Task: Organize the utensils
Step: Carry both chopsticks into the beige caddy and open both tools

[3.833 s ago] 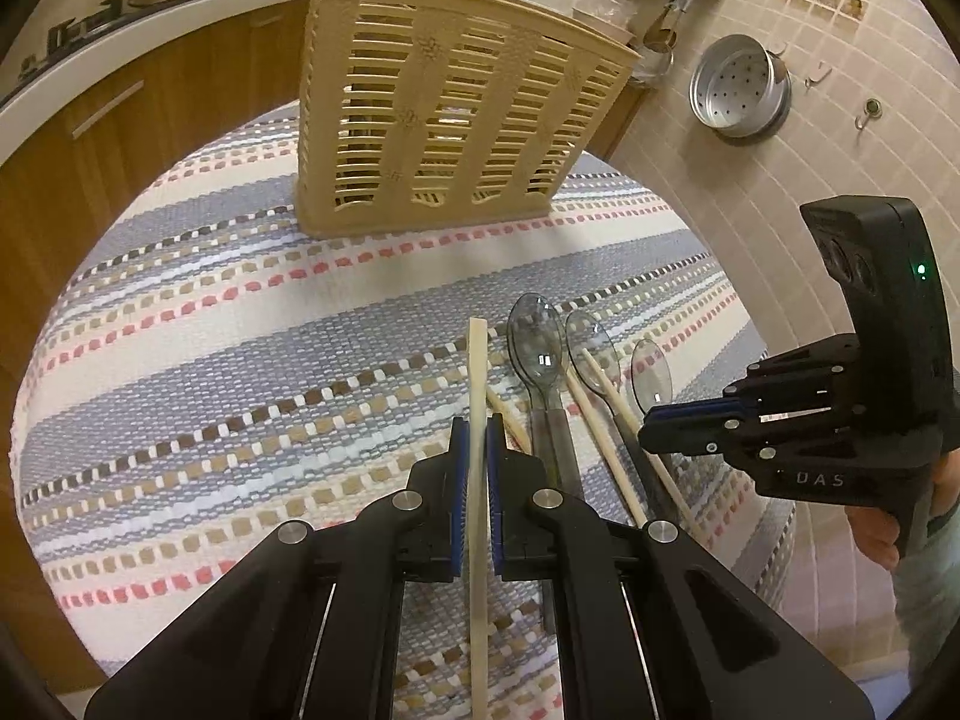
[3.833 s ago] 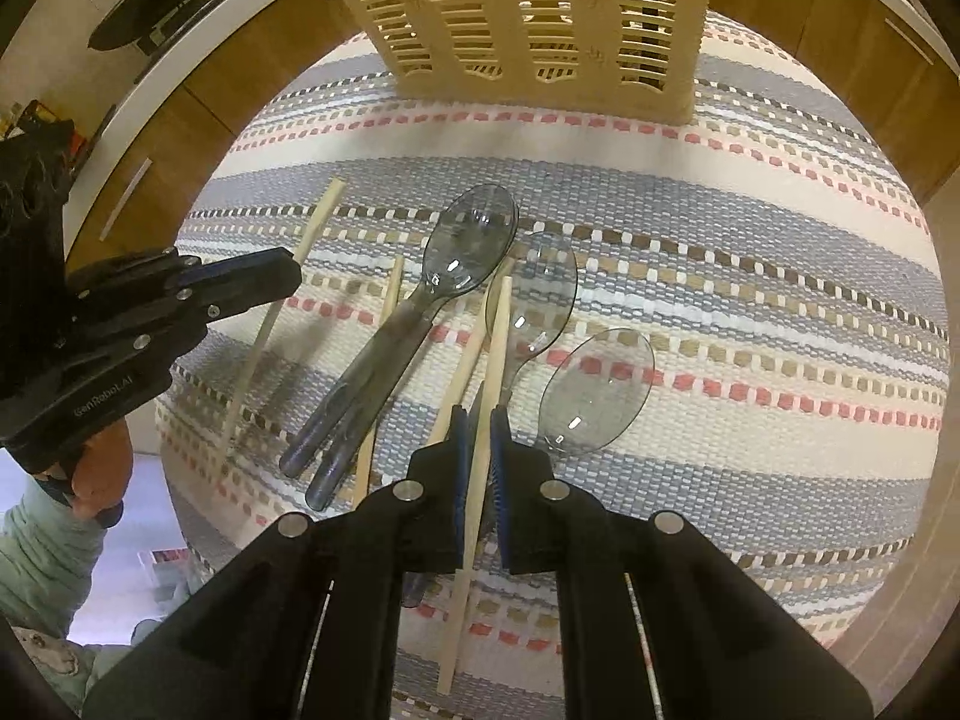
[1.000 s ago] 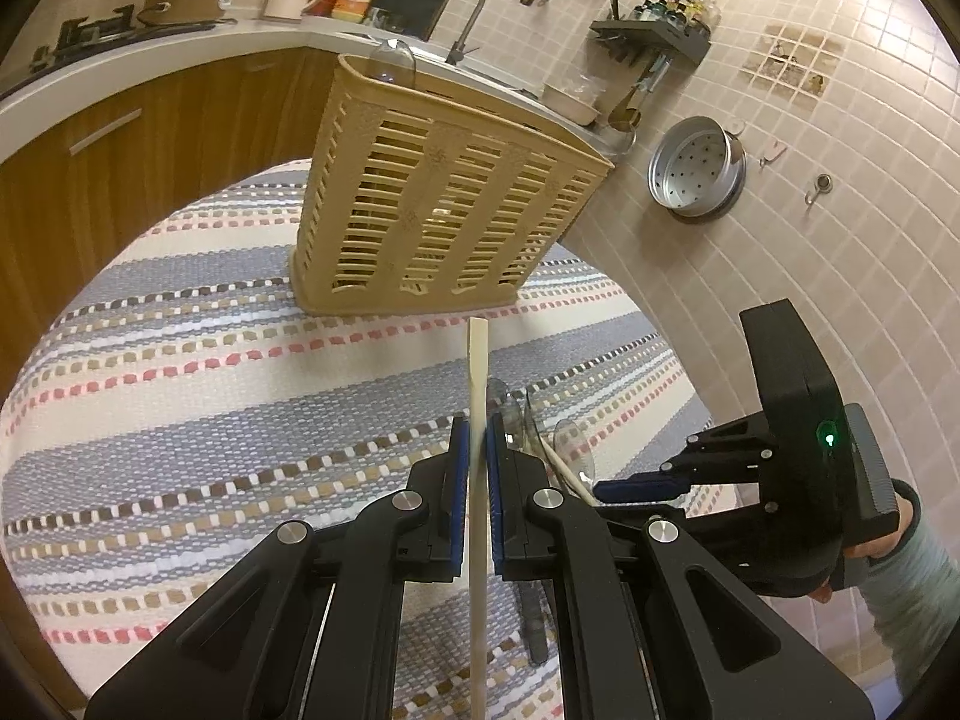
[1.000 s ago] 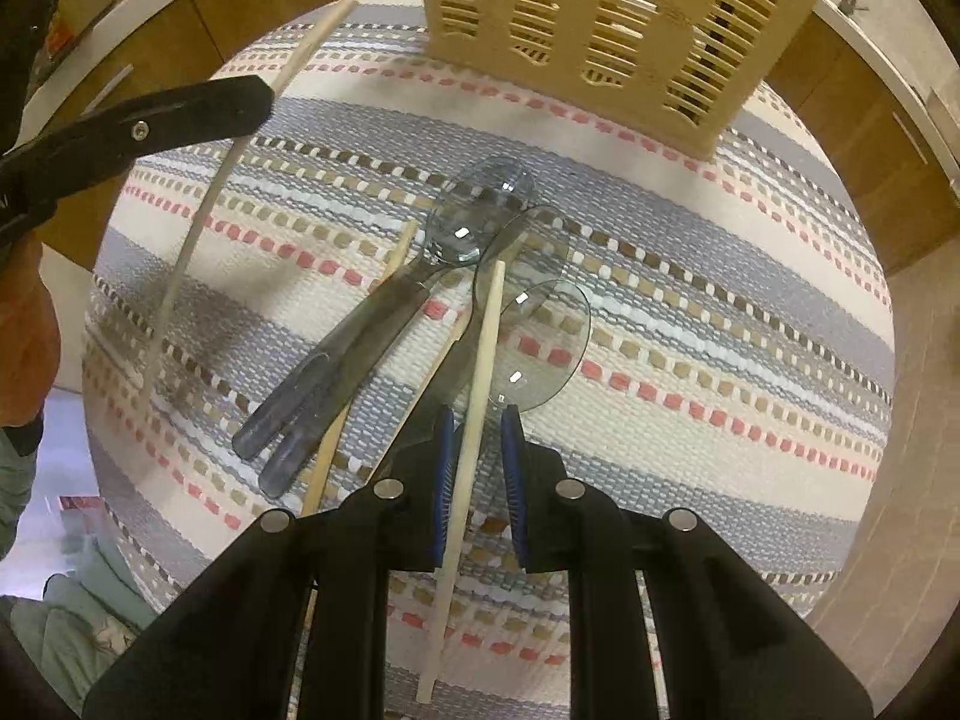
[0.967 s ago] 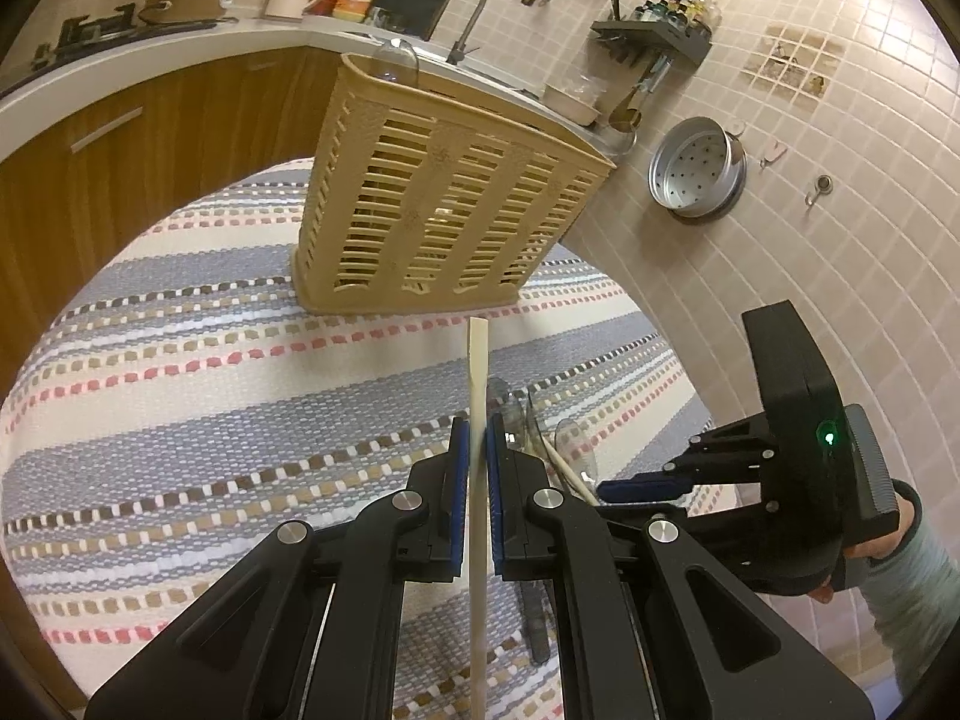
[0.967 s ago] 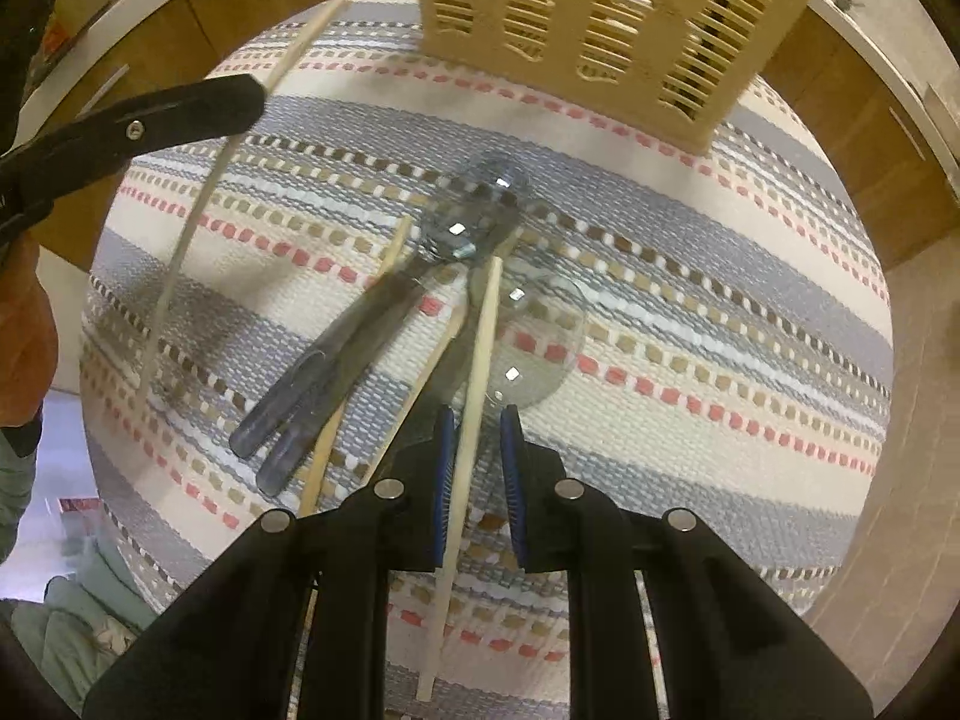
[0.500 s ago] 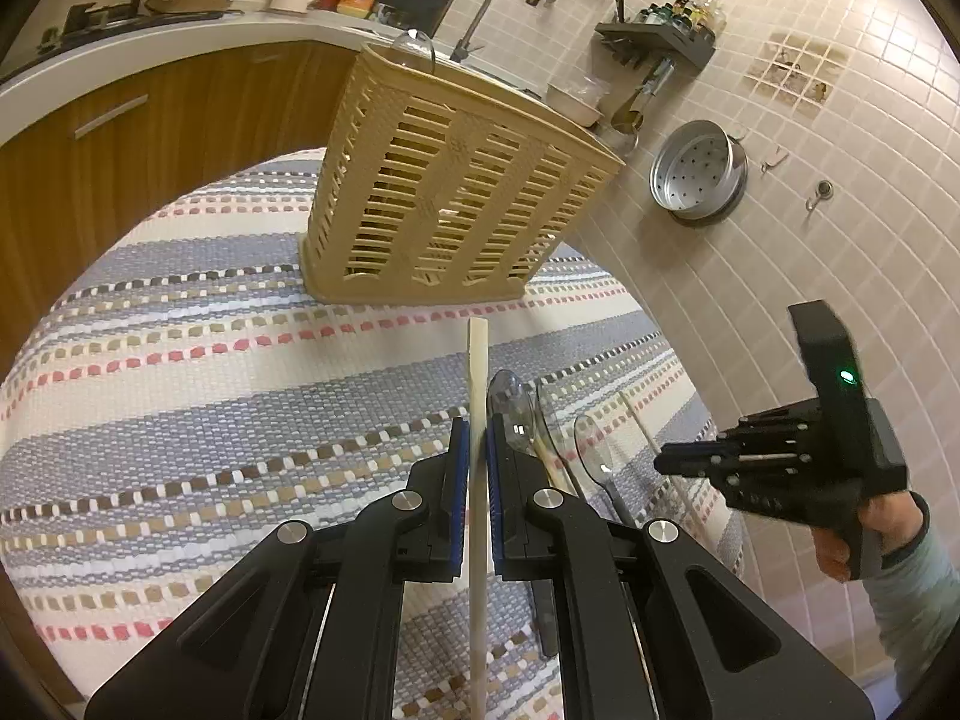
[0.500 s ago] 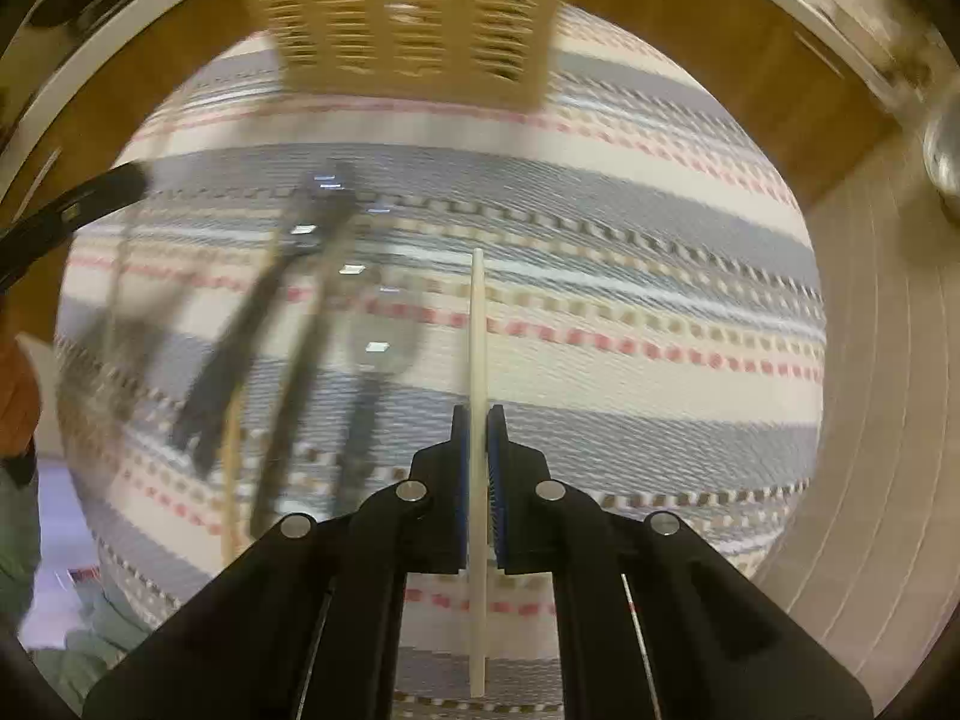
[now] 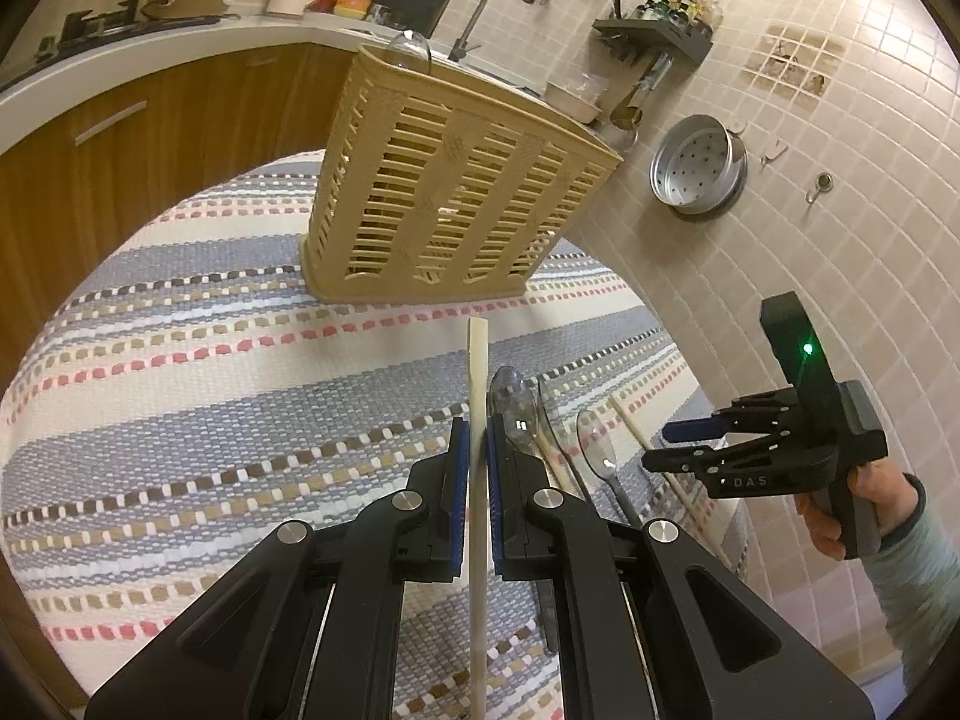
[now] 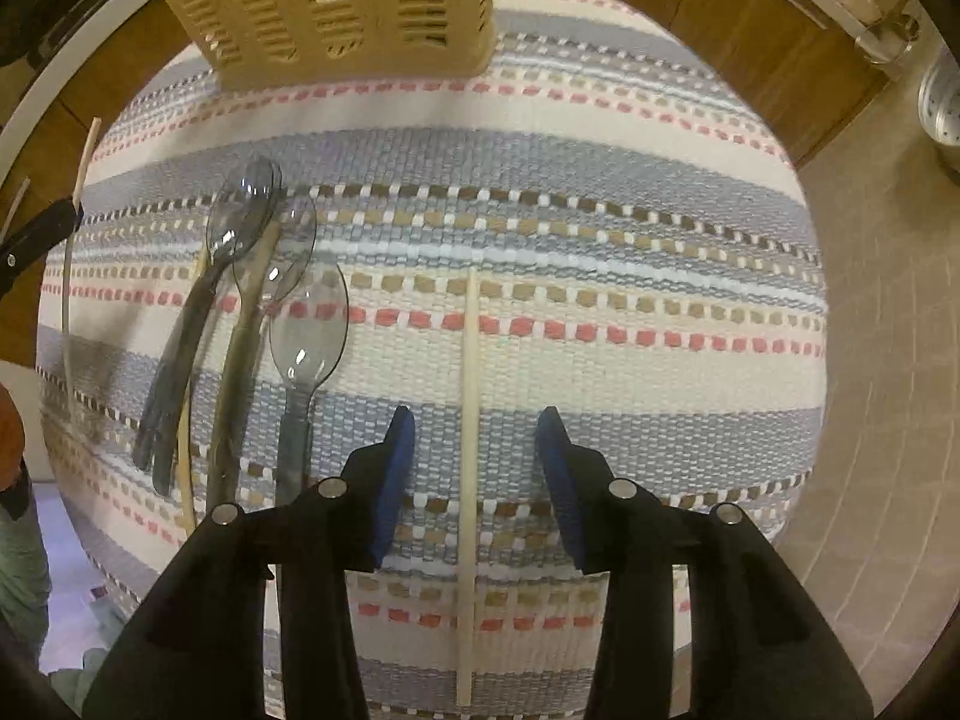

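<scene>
My left gripper (image 9: 474, 423) is shut on a pale chopstick (image 9: 477, 372) held above the striped mat, its tip pointing at the beige slotted utensil basket (image 9: 444, 204). My right gripper (image 10: 474, 420) is open, its pads either side of a second chopstick (image 10: 468, 360) that lies flat on the mat, apart from the pile. Three clear grey plastic spoons (image 10: 240, 228) and more chopsticks (image 10: 243, 348) lie in a pile left of it. The right gripper also shows in the left wrist view (image 9: 678, 447), right of the spoons (image 9: 510, 408).
A round table with a striped woven mat (image 10: 600, 240) holds everything. The basket (image 10: 336, 6) stands at the mat's far edge, with one clear spoon (image 9: 411, 48) in it. Wooden cabinets, a counter and sink lie behind; a tiled wall with a hanging steamer pot (image 9: 699, 174) is right.
My right gripper carried its chopstick to the right of the pile, set it down on the mat and opened. My left gripper still holds its chopstick, lifted above the mat.
</scene>
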Available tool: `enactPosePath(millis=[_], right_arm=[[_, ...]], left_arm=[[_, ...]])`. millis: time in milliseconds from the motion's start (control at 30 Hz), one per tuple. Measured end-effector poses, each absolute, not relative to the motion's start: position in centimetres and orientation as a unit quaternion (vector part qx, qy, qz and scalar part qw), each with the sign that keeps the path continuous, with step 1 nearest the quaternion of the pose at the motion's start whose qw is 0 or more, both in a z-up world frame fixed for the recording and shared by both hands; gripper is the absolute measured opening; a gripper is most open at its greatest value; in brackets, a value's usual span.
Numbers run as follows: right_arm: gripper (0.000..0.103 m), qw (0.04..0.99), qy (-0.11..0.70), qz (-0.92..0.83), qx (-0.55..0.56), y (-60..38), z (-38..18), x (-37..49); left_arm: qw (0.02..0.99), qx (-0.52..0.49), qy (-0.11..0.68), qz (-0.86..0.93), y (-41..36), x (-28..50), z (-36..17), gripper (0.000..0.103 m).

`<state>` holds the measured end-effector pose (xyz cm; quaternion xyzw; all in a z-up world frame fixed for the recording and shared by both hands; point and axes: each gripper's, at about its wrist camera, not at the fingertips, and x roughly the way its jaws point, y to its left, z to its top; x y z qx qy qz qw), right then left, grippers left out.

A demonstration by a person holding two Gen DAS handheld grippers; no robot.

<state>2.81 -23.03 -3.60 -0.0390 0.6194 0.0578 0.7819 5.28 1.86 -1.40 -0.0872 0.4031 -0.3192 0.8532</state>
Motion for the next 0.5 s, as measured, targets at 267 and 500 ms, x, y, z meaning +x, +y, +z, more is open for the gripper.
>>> enactPosePath(millis=[267, 500], right_arm=[[0.004, 0.775, 0.617, 0.069, -0.114, -18.8, -3.8, 2.8], [0.004, 0.836, 0.536, 0.112, -0.039, -19.7, 2.6, 0.7]], left_arm=[[0.853, -0.088, 0.404, -0.319, 1.5, 5.5, -1.4, 0.004], [0.867, -0.096, 0.370, -0.319, 1.7, 5.4, 0.9, 0.004]])
